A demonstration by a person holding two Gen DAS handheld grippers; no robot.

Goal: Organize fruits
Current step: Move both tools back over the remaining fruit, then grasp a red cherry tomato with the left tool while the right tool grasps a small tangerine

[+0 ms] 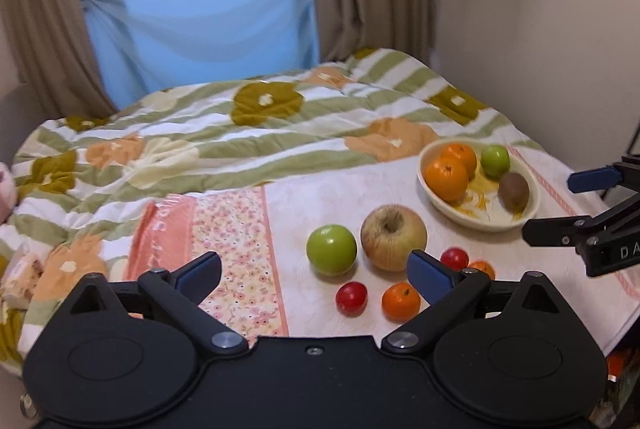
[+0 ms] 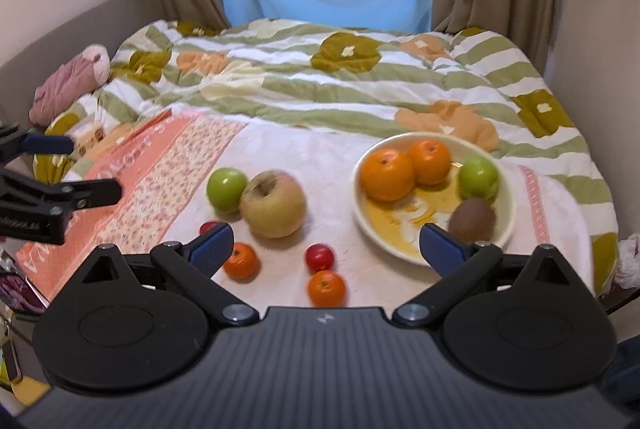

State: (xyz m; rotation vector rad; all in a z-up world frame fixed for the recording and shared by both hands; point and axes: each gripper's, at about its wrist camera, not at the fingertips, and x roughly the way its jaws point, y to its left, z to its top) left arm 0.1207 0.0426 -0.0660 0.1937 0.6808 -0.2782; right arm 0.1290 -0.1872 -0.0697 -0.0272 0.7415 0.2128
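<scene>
A cream bowl (image 2: 505,225) on the towel-covered bed holds two oranges (image 2: 386,174), a green apple (image 2: 477,177) and a kiwi (image 2: 472,220); it also shows in the left wrist view (image 1: 476,220). Loose on the towel lie a green apple (image 2: 226,188), a big yellowish apple (image 2: 273,204), two small red fruits (image 2: 319,257) and two small oranges (image 2: 326,288). My left gripper (image 1: 316,271) is open and empty, hovering in front of the loose fruit. My right gripper (image 2: 326,243) is open and empty, above the small fruits, beside the bowl.
The fruit lies on a pink-and-white towel (image 2: 168,165) spread over a flowered quilt (image 2: 320,77). A pink soft toy (image 2: 68,85) lies at the bed's left. Walls and curtains close in behind and to the right.
</scene>
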